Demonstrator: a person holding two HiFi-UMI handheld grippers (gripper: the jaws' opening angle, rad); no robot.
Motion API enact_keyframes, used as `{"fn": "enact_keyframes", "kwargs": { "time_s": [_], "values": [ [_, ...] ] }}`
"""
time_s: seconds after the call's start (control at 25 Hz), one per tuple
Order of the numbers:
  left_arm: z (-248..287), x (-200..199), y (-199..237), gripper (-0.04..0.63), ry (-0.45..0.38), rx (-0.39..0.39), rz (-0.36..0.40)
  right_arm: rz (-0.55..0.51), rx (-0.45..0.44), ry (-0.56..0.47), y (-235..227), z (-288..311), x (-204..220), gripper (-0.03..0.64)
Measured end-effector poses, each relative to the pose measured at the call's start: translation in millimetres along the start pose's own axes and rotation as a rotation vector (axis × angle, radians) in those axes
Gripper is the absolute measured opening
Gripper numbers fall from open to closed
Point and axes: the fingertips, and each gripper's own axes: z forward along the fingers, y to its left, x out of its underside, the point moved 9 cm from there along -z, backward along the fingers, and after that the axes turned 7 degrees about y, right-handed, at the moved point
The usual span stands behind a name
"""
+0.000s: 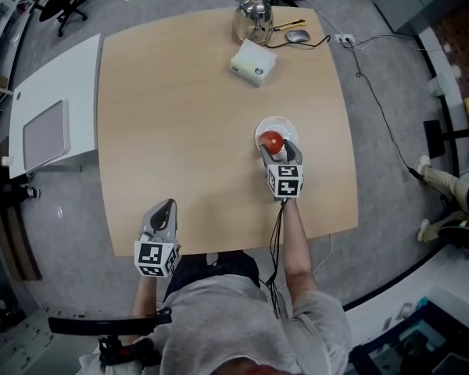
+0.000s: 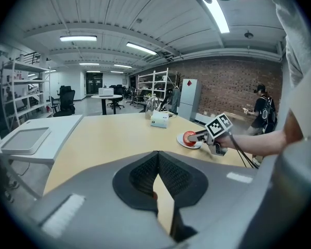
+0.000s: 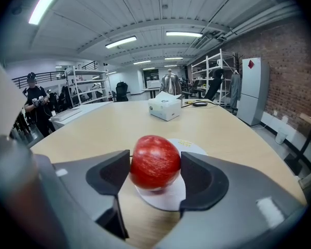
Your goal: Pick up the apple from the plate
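A red apple [image 1: 271, 141] [image 3: 155, 162] sits over a small white plate [image 1: 275, 123] [image 3: 160, 200] at the right of the wooden table [image 1: 187, 131]. My right gripper [image 1: 276, 148] [image 3: 155, 166] reaches onto the plate from the near side, and its two dark pads [image 3: 113, 173] press the apple's left and right flanks. Whether the apple still rests on the plate I cannot tell. My left gripper [image 1: 166, 207] [image 2: 157, 158] hovers at the table's near edge with its pads together and nothing between them. In the left gripper view the apple [image 2: 189, 137] and the right gripper [image 2: 198, 136] show far off to the right.
A white box [image 1: 254, 61], a metal kettle [image 1: 252, 16] and a mouse [image 1: 297, 35] stand at the table's far side. A white side table with a grey tray [image 1: 45, 135] adjoins on the left. Cables run over the floor on the right.
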Motion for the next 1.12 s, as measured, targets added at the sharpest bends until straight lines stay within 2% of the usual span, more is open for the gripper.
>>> {"fn": "enact_keyframes", "kwargs": {
  "time_s": [0.64,1.12],
  "values": [
    [0,-5,17,0.019,-0.021,0.019,0.004,0.023,0.025,-0.012,11,-6,-4,0.307],
    [-9,-10,43,0.02,-0.061,0.049,0.024,0.018,0.069,-0.05,37,-31,-20,0.307]
  ]
}}
